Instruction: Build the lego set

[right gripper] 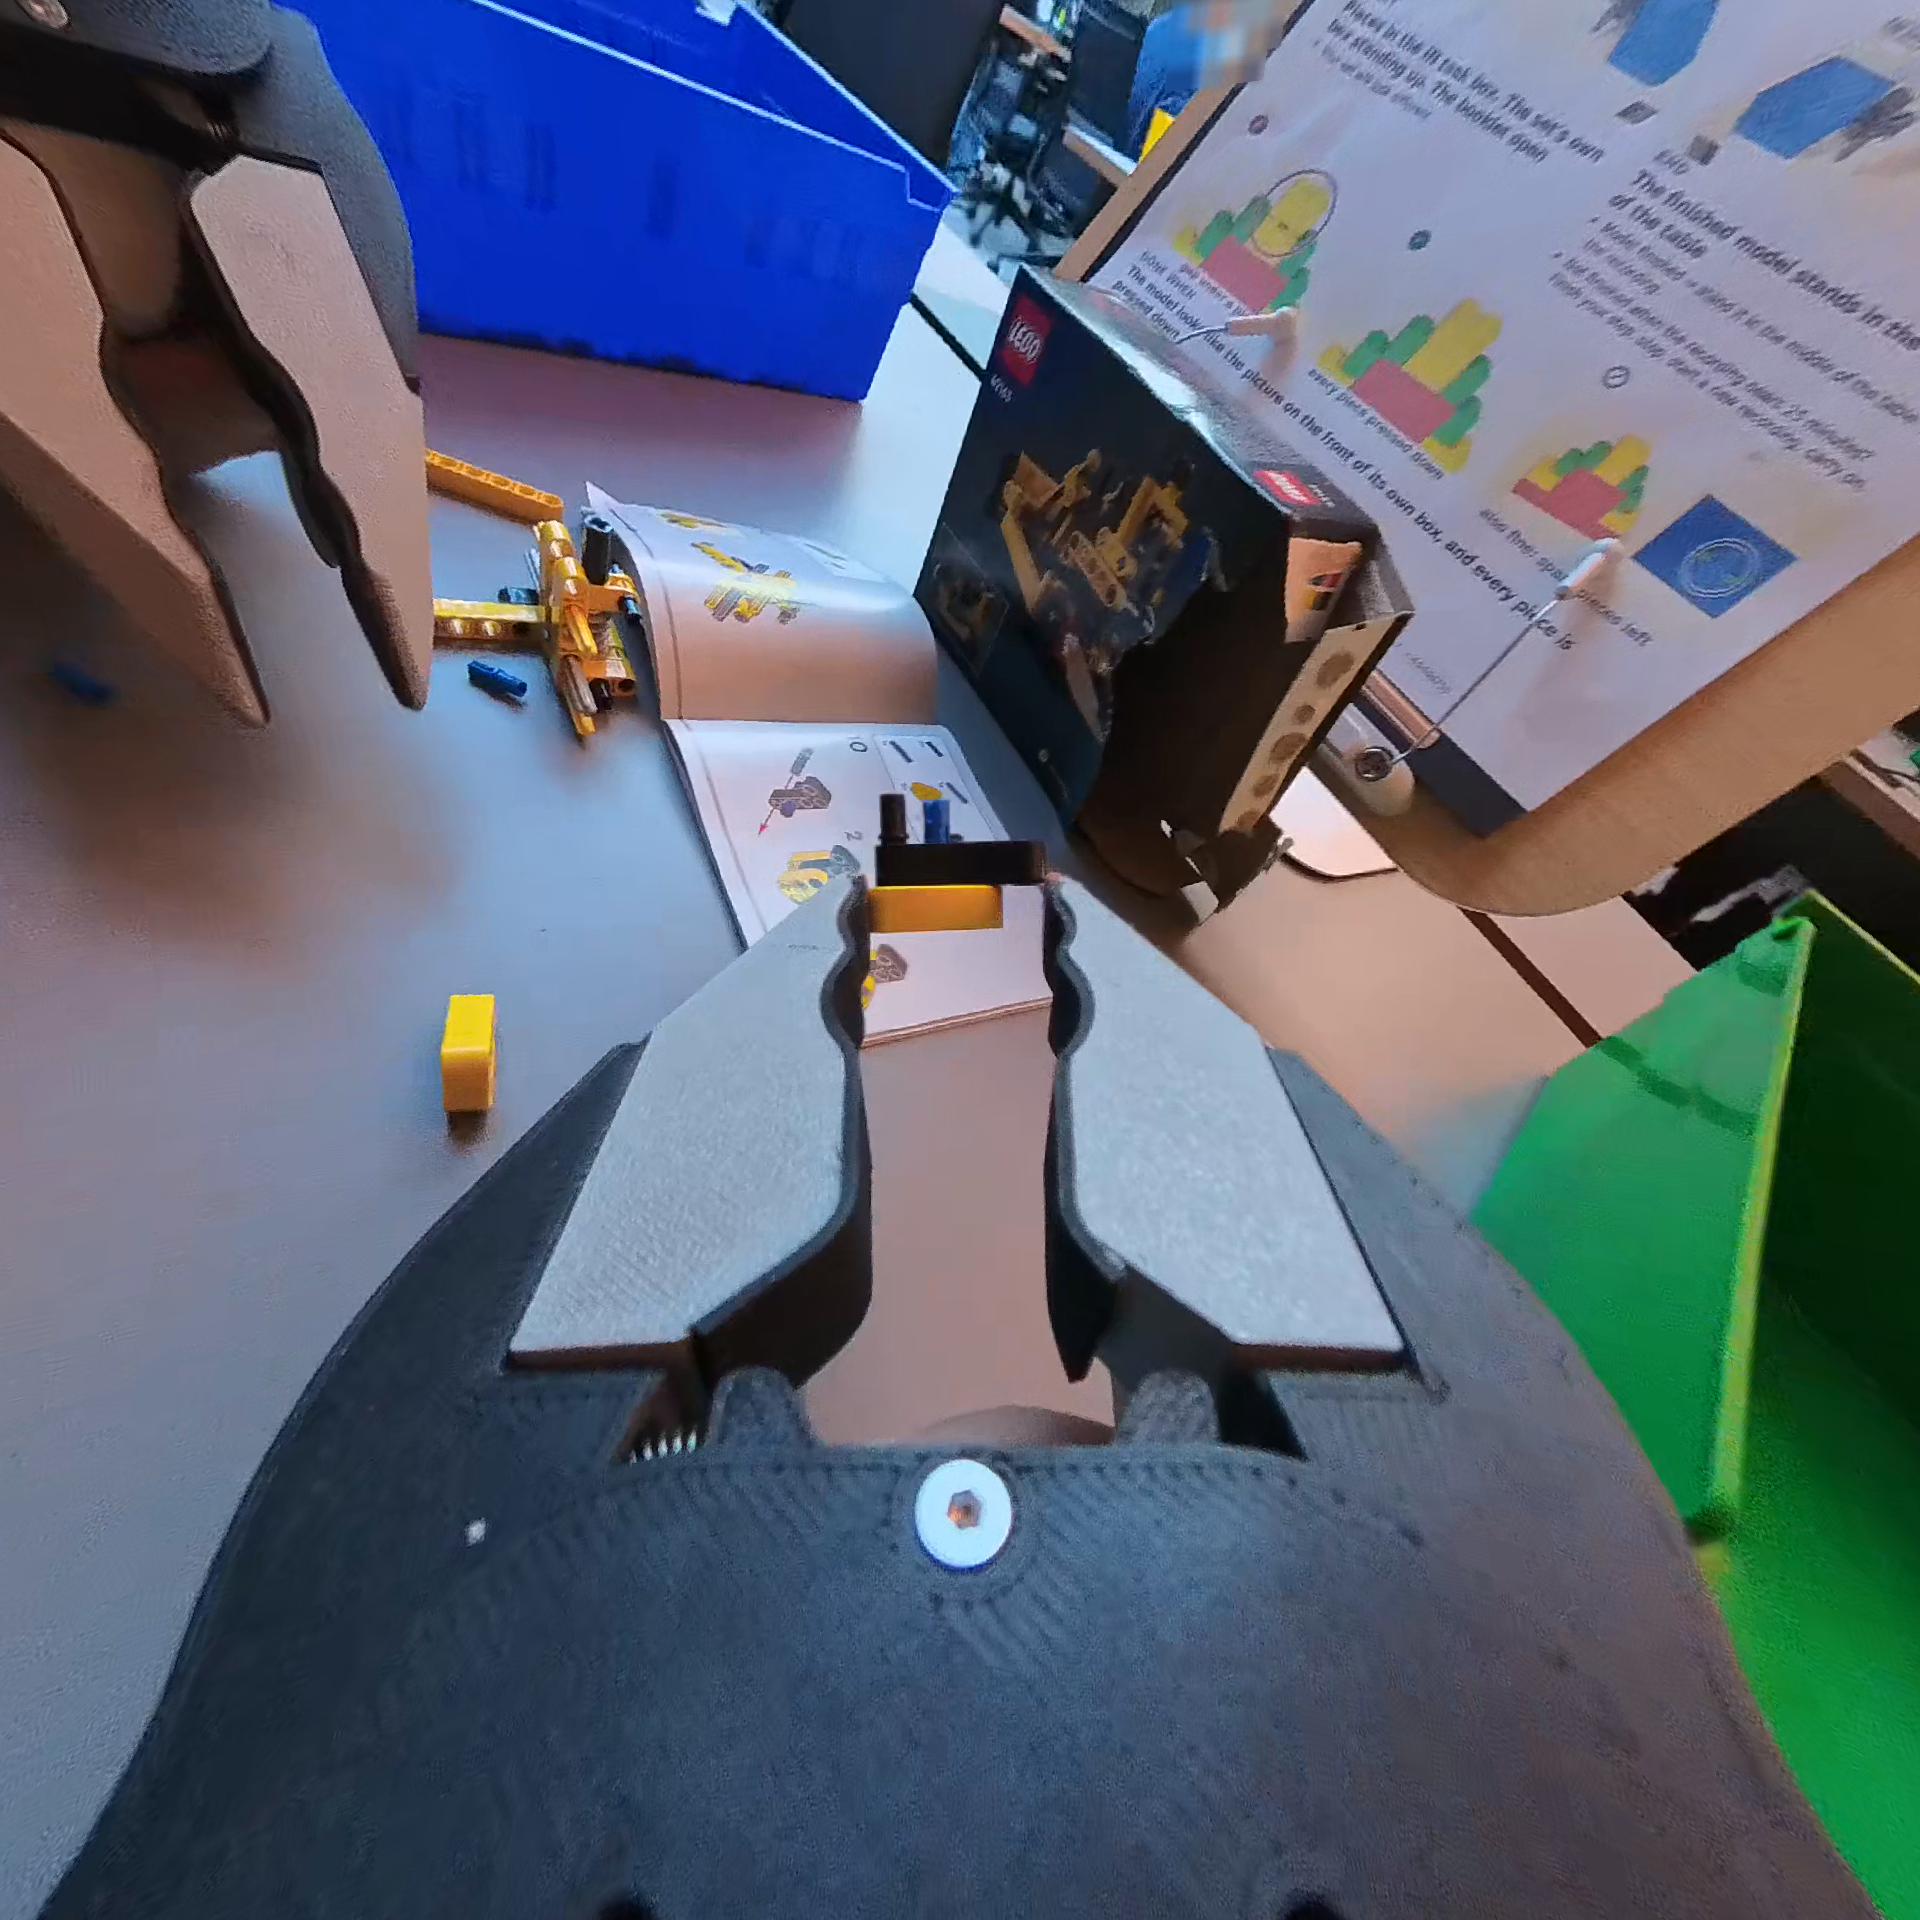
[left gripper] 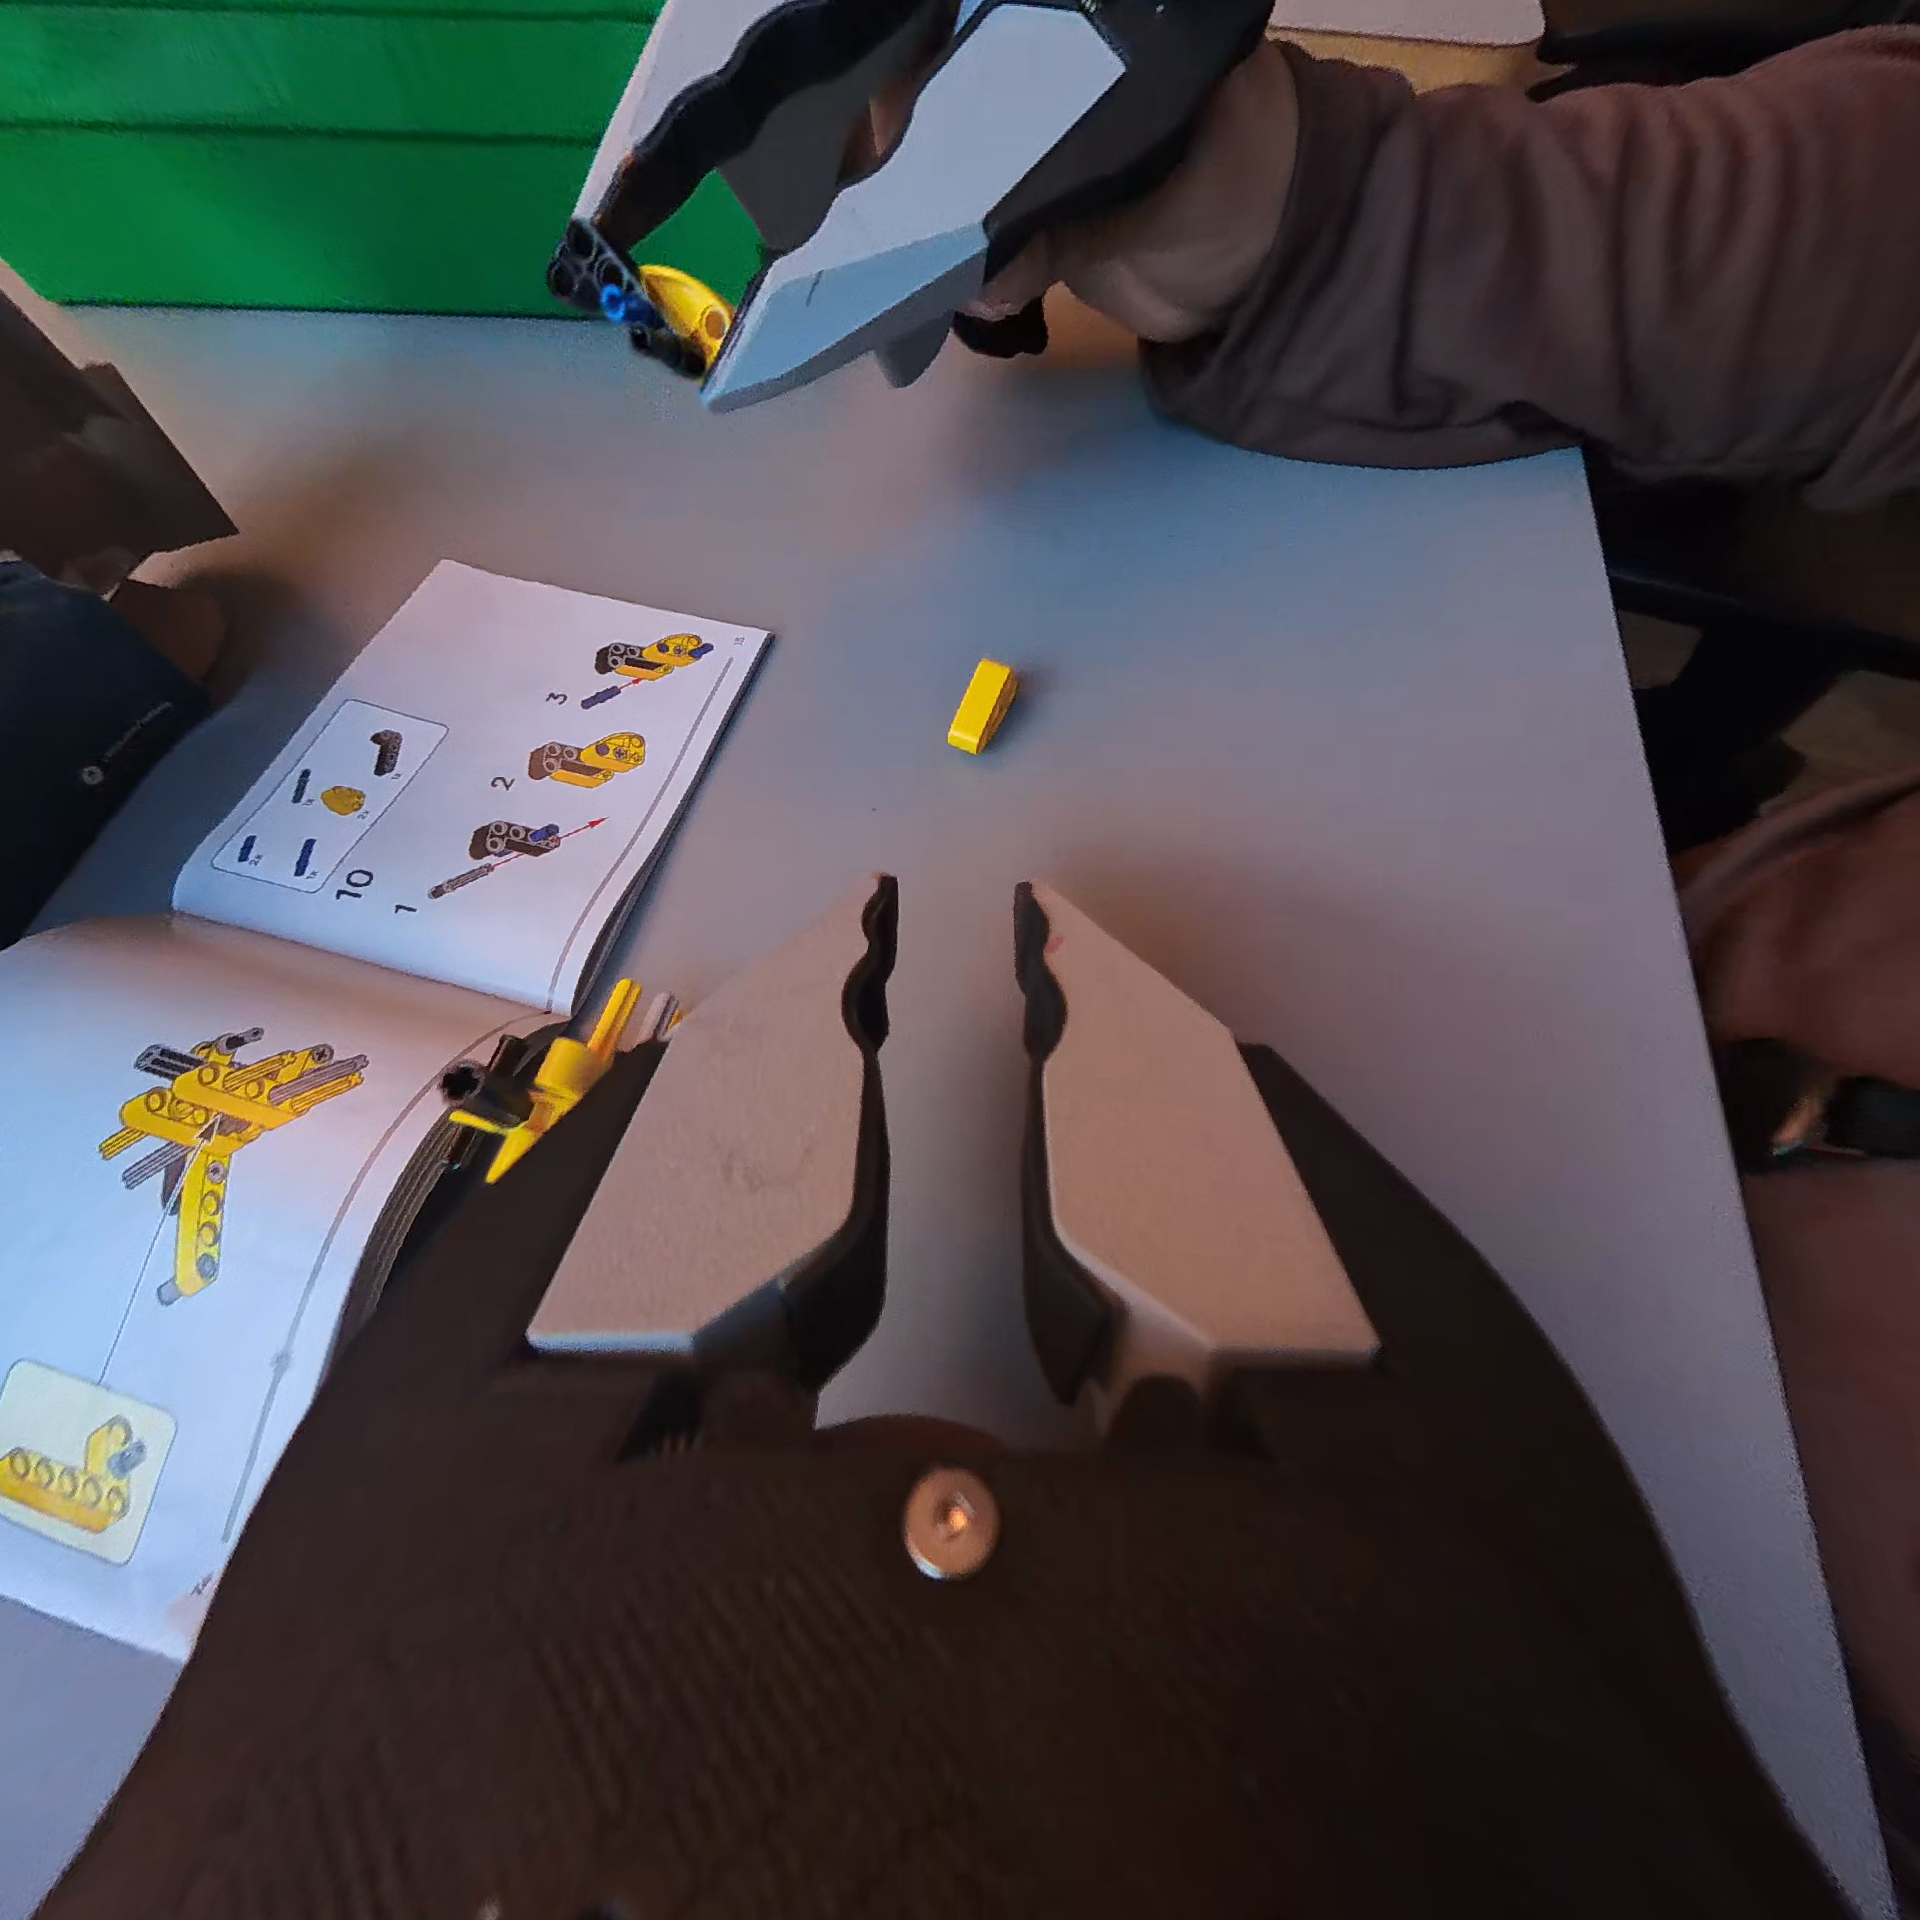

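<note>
My right gripper (right gripper: 956, 904) is shut on a small black-and-yellow sub-assembly (right gripper: 951, 878) with a blue pin, held above the open instruction booklet (right gripper: 748, 810). It also shows far off in the left wrist view (left gripper: 665, 322), still holding that piece (left gripper: 644, 301). My left gripper (left gripper: 954, 883) is open and empty, hovering over the grey table (left gripper: 1247, 727). A loose yellow brick (left gripper: 982, 707) lies just ahead of it; the same brick shows in the right wrist view (right gripper: 468, 1049). A partly built yellow frame (right gripper: 571, 613) lies beside the booklet.
The set's dark box (right gripper: 1122, 582) stands behind the booklet. A blue bin (right gripper: 623, 208) sits at the back and a green bin (right gripper: 1714, 1195) at the right. Loose blue pins (right gripper: 497, 677) lie on the table. A paper sheet on a wooden stand (right gripper: 1610, 343) rises at the right.
</note>
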### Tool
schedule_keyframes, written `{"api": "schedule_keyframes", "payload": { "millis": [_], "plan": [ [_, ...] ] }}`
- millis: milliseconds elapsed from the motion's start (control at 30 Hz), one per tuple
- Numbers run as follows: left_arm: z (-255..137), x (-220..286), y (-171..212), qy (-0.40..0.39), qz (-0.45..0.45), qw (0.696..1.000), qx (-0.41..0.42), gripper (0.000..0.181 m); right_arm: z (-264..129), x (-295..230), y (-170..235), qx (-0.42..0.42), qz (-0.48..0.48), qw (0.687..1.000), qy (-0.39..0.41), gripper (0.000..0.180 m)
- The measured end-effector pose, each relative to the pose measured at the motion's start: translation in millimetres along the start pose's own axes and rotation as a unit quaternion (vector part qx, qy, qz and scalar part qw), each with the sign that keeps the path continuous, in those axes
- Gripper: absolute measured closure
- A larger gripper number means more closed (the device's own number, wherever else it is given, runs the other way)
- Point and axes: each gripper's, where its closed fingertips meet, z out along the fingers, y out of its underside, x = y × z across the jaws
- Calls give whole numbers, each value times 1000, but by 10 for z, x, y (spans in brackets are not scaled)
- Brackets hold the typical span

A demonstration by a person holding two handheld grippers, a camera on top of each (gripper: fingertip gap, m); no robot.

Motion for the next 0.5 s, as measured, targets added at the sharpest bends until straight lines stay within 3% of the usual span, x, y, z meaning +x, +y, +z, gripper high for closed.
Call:
{"api": "schedule_keyframes", "payload": {
  "millis": [33,500],
  "plan": [
    [-10,-16,3,-3,-1,1000,1,162,-8,10,5,2,-2,1000,4,149],
    [-19,-176,86,-7,-34,999,-13,162,-48,18,-16,40,28,999,-12,149]
  ]
}}
